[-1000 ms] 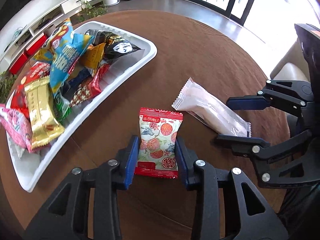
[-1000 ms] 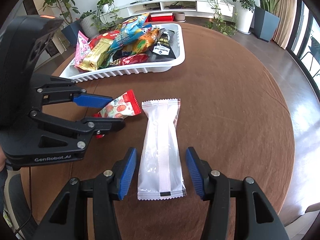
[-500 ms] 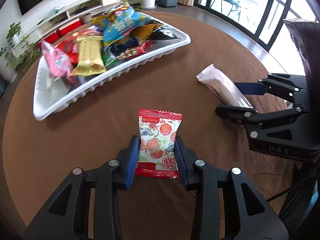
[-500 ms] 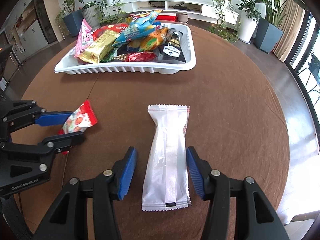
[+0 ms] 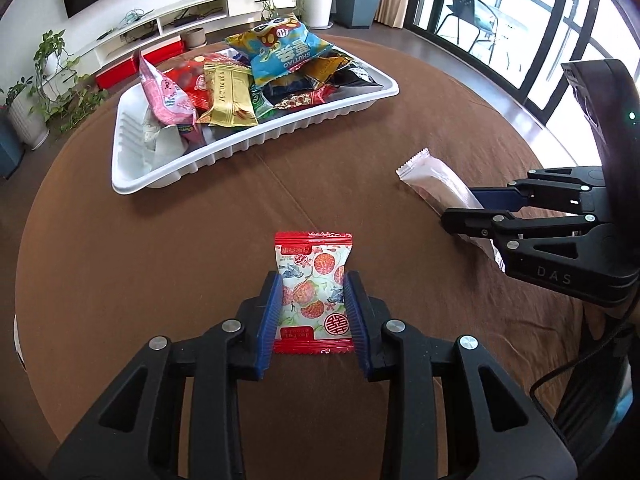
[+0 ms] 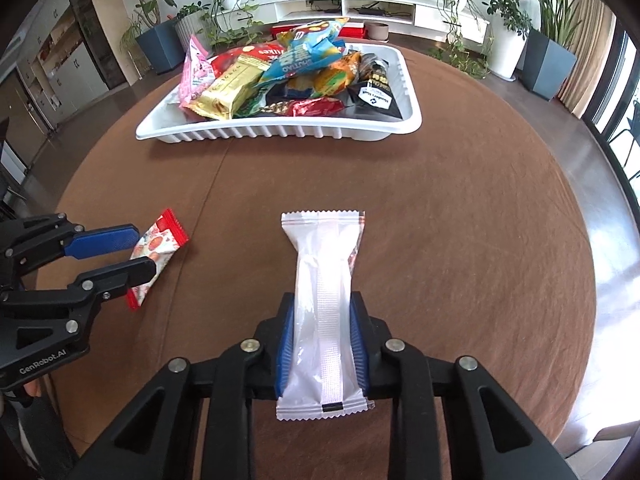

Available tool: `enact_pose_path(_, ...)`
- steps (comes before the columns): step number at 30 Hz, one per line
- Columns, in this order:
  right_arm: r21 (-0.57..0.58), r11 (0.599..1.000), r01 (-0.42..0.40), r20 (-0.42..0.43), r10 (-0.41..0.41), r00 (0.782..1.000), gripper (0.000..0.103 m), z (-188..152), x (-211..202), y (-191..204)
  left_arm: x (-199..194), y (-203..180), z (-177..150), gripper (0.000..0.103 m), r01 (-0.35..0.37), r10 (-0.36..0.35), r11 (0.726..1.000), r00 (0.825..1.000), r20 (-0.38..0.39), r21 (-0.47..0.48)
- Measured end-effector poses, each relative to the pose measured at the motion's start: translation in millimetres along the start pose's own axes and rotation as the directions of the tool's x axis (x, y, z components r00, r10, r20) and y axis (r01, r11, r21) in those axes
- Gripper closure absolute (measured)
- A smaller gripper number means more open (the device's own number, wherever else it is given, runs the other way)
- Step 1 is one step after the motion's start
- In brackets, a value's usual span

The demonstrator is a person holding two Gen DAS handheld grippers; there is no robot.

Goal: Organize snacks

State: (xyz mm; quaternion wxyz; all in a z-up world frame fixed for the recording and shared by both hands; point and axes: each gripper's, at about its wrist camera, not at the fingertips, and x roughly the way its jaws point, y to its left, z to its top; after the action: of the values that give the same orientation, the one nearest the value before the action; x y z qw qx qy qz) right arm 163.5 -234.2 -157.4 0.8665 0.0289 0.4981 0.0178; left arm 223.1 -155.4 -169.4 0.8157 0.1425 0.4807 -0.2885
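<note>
- Snack tray (image 6: 256, 133), white ribbed plastic, sits upper centre in both views, piled with mixed packets; free floor only at its left end in the left wrist view
- left gripper (image 5: 313, 314) lower centre of its view, jaws closing a touch more, blue pads already pressing both sides of the red-bordered fruit-print packet (image 5: 314, 292); packet looks pinched near its bottom half, top edge free
- right gripper (image 6: 322, 346) lower centre of its view, jaws closing, pads squeezing the long white wrapper (image 6: 325, 300) at its lower third; wrapper is visibly waisted where the pads bite, so contact is made
- both packets sit on the brown tablecloth (image 6: 460, 220), well apart from the tray and from each other
- step in hand, judged: secure both grips, then lift and carry to the tray
- do it well: let the right jaws finish closing before lifting, soft wrapper can slip or fold
- long white wrapper is held near one end, so its far end will likely droop; lift clear of the cloth and over the tray rim
- keep the two grippers apart on the way, drop into the open tray end, not on top of the heap where packets may slide out
</note>
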Motion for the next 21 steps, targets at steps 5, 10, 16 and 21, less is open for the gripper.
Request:
enact_pose_path(5, 0.039, 0.998, -0.053, 0.023, 0.052, 0.998, 0.077, -2.6, -9.4, -3.6, -11.0, 5.1, -5.3, 0.08, 0.007, -0.006, 1.0, 1.0, 0.026, -0.024)
enact_pose_path(10, 0.046, 0.997, -0.069, 0.051, 0.067, 0.996, 0.077, 3.6, -19.4, -5.0, -13.1, 8.2, -6.9, 0.08, 0.011, -0.01, 1.0, 1.0, 0.016, -0.028)
enact_pose_path(16, 0.056, 0.996, -0.074, 0.043, 0.071, 0.996, 0.077, 0.4, -16.7, -8.1, -8.0, 4.6, -4.5, 0.057, -0.013, 0.013, 0.999, 1.0, -0.002, -0.032)
enact_pose_path(21, 0.051, 0.996, -0.07, 0.036, 0.069, 0.997, 0.077, 0.0, -13.9, -8.6, 2.6, 0.4, -2.0, 0.022, -0.013, 0.012, 1.0, 0.999, -0.04, -0.024)
